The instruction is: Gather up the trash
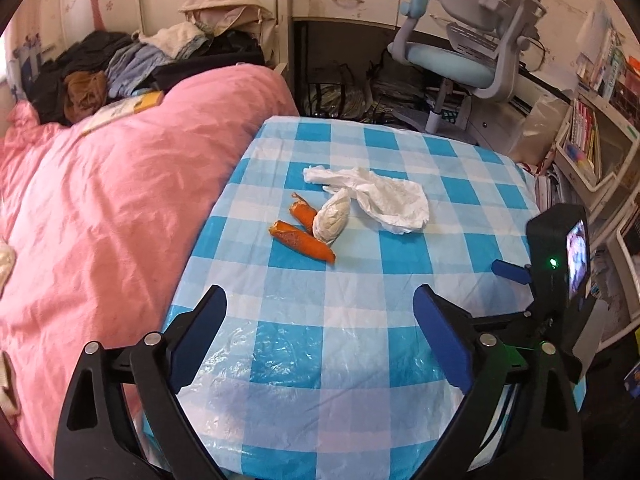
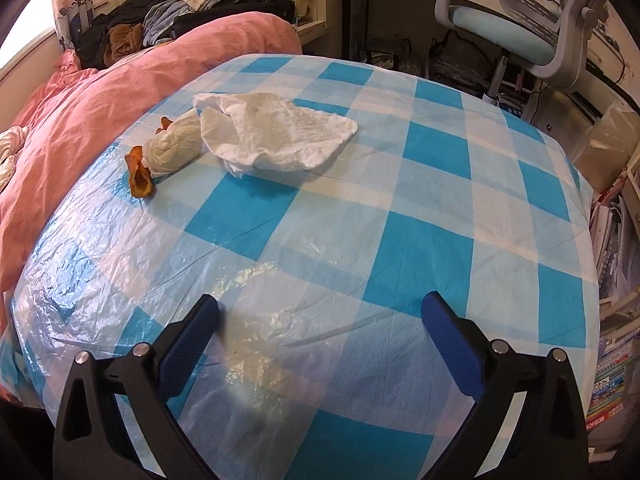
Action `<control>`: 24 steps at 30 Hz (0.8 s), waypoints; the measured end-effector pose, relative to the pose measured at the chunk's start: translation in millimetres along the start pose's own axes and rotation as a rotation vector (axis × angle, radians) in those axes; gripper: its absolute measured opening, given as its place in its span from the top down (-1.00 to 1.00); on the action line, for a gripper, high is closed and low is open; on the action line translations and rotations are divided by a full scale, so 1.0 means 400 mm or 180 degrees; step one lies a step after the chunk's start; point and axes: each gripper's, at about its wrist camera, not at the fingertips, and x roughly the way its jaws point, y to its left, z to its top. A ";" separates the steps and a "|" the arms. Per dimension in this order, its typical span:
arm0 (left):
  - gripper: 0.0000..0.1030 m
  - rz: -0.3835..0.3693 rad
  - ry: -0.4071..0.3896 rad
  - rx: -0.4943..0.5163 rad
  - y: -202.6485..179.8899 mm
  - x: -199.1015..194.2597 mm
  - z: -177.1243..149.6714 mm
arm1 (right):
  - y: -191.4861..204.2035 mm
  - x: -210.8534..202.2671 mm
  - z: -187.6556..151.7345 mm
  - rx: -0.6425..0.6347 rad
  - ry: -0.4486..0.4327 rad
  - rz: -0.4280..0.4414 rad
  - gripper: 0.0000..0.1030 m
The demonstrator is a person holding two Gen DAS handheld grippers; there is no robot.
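On the blue-and-white checked tablecloth (image 1: 400, 272) lies a small heap of trash: a crumpled white tissue (image 1: 384, 196), a pale rolled wad (image 1: 332, 218) and two orange peel pieces (image 1: 302, 240). The right wrist view shows the same tissue (image 2: 276, 136), wad (image 2: 174, 150) and peel (image 2: 140, 178) at the far left of the cloth (image 2: 400, 248). My left gripper (image 1: 320, 306) hovers open over the near part of the cloth, well short of the trash, nothing between its fingers. My right gripper (image 2: 320, 314) is also open and empty, and its body (image 1: 560, 264) shows at the right edge.
A pink quilt (image 1: 100, 220) borders the table's left side, with piled clothes (image 1: 120, 64) behind it. A light blue desk chair (image 1: 472, 52) stands beyond the far edge. Shelves of books (image 1: 588, 136) crowd the right side.
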 end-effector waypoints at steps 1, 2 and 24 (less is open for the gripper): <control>-0.78 0.0036 -0.0039 0.0076 -0.011 -0.009 -0.005 | -0.001 -0.001 -0.001 0.0000 0.0000 0.0000 -0.88; -0.78 0.0061 -0.0064 0.0129 -0.018 -0.015 -0.007 | 0.001 0.002 0.002 0.0000 0.0000 0.0000 -0.88; -0.78 -0.0092 -0.0440 0.0294 -0.024 -0.144 -0.015 | 0.002 0.003 0.003 0.0001 0.0002 -0.0003 -0.88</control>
